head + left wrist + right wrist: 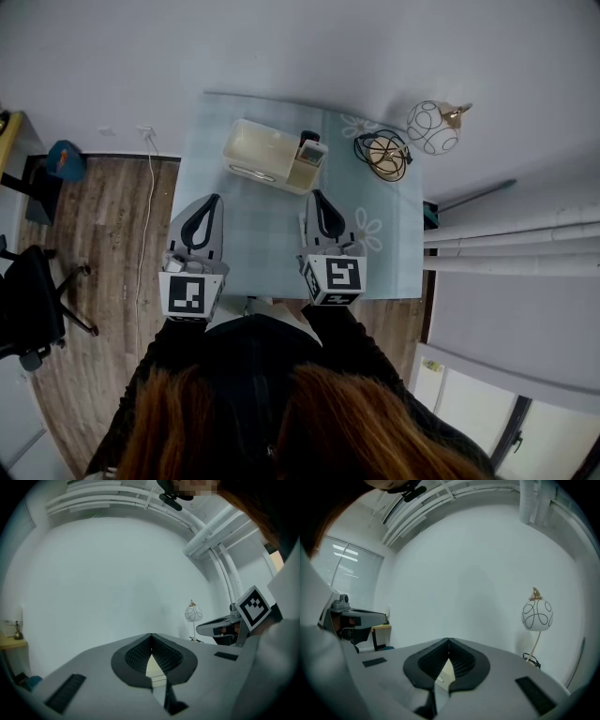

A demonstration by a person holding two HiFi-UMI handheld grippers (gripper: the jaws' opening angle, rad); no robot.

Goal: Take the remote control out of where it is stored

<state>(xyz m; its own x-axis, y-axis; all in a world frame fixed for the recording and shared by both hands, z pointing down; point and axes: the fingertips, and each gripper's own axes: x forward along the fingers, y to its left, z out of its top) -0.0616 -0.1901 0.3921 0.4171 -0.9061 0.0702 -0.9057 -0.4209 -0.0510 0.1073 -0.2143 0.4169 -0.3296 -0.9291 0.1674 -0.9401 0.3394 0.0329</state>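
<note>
Head view of a pale table (pixel 267 230). The remote (pixel 310 148) stands upright in the right end compartment of a cream box (pixel 255 150) at the table's far side. The left gripper (pixel 214 200) and right gripper (pixel 317 195) hover side by side over the near half, well short of the box, each with jaws closed tip to tip and empty. A lamp (pixel 433 127) stands at the far right corner.
</note>
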